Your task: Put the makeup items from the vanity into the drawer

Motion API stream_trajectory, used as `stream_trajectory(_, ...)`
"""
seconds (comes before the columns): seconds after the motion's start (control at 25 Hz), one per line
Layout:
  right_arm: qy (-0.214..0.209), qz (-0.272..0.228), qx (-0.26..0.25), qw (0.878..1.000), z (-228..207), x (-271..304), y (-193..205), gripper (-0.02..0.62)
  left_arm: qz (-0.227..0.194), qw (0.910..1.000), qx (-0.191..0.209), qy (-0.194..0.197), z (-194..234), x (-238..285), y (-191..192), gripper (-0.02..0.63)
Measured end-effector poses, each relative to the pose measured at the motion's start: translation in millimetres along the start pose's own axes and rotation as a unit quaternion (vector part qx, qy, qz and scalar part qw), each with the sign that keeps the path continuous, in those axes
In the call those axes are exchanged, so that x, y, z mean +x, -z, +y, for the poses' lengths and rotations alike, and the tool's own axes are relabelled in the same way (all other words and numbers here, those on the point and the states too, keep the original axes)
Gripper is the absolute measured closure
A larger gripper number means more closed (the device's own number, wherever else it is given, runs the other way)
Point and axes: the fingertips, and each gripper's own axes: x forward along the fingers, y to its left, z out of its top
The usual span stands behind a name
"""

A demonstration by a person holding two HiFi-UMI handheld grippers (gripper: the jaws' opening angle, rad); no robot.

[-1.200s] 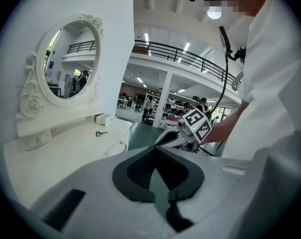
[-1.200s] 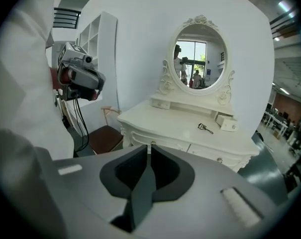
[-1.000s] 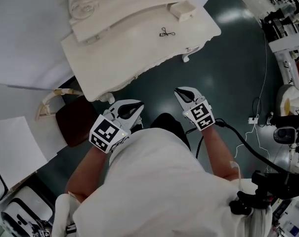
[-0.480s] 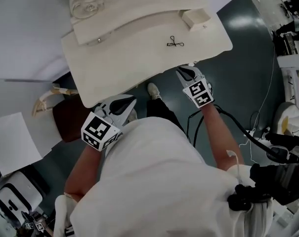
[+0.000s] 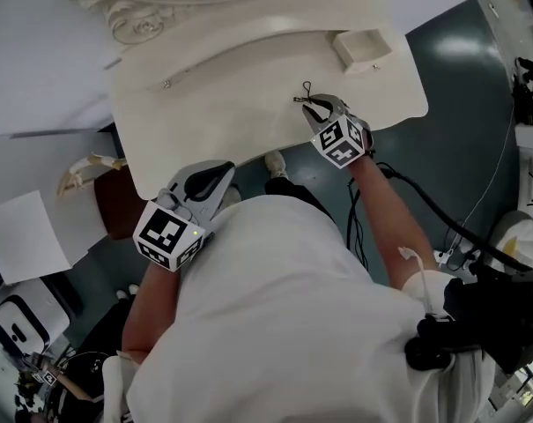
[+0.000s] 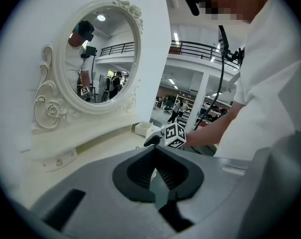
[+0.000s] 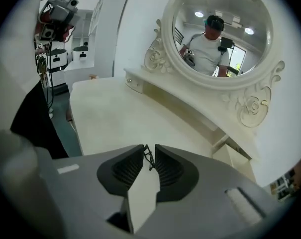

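Since a second ago both of my arms have come forward: my right hand-held gripper [image 5: 313,106], which hung over the floor short of the table [image 5: 204,113], is now over its front edge, and the small dark wire makeup tool [image 7: 149,158] that lay well ahead of it now sits right at its tips. My left hand-held gripper [image 5: 217,174] has moved less and waits off the table's front left corner, its jaws together on nothing. So the right side is plainly the nearer one, and the left is well apart from the tool. The right jaws stand a little apart, and in the right gripper view the thin wire shows in the slot between their tips, not yet pinched as far as I can judge. From the head view the tool lies near the front edge, right of the middle. Part of it is hidden under my jaws, and its free end points away from me toward the back edge, so its long axis seems to run roughly along my reach, not across it. The small open drawer [image 5: 363,49] stands at the table's back right corner, beyond the tool and slightly right. I judge the next move is closing squarely on the wire without nudging it off the edge.
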Motion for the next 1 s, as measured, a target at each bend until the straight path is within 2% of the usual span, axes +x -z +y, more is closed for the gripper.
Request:
stream_trajectory(0.32, -0.063, 0.006, -0.047, 0.997, -8, 34, 15, 0.519, -0.002, 0.9989, -0.011, -0.045, 14, 35, -25, 0.604)
stream_trajectory(0.44, -0.075, 0.000, -0.060, 0.995, -7, 38, 15, 0.566, -0.003, 0.9982, -0.016, -0.058, 19, 43, -29, 0.605)
stream_trajectory(0.52, -0.078, -0.006, -0.067, 0.995, -7, 37, 14, 0.571, -0.005, 0.9979, -0.018, -0.063, 21, 48, -32, 0.604)
stream_trajectory(0.76, -0.086, -0.023, -0.070, 0.994, -14, 25, 6, 0.582, -0.010, 0.9978, -0.013, -0.064, 24, 64, -43, 0.604)
stream_trajectory(1.0, -0.097, -0.038, -0.062, 0.993, -29, 2, -5, 0.583, -0.008, 0.9988, -0.005, -0.048, 22, 84, -53, 0.604)
